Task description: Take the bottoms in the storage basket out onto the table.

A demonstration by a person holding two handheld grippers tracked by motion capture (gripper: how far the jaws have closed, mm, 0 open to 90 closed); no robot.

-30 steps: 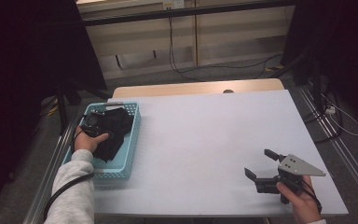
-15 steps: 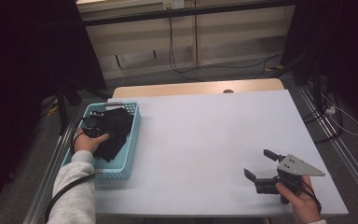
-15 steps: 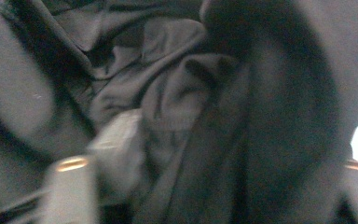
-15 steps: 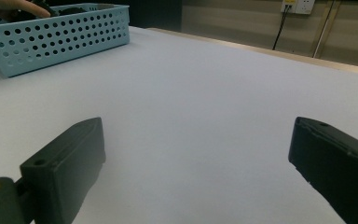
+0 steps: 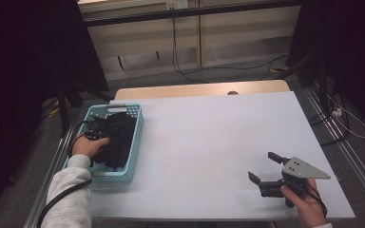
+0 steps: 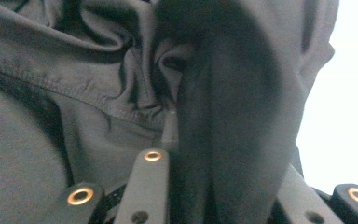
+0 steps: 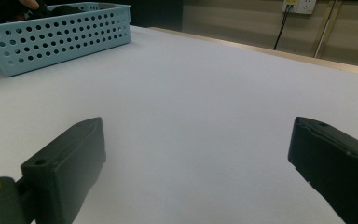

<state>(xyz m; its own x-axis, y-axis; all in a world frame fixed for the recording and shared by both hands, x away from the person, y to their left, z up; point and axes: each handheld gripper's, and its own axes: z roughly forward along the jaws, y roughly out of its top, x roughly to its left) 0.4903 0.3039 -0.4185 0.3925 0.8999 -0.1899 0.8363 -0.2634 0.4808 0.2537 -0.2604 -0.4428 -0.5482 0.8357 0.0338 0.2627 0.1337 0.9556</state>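
Note:
A light blue perforated basket [image 5: 136, 137] stands at the table's left edge with a dark crumpled cloth [image 5: 120, 137] in it. My left gripper [image 5: 96, 126] reaches down into the basket, held by a hand in a grey sleeve. In the left gripper view the grey cloth [image 6: 93, 88] lies right against the camera, and a dark fold sits between the jaws, which lean in on it. My right gripper [image 5: 261, 165] rests low over the table's front right, open, with bare tabletop between its fingers [image 7: 70, 163].
The white table [image 5: 209, 128] stretches between the basket and the right gripper. A wooden strip runs along its far edge. Cables lie on the floor beyond, and dark stands rise at both sides. The basket [image 7: 60, 39] is far off in the right gripper view.

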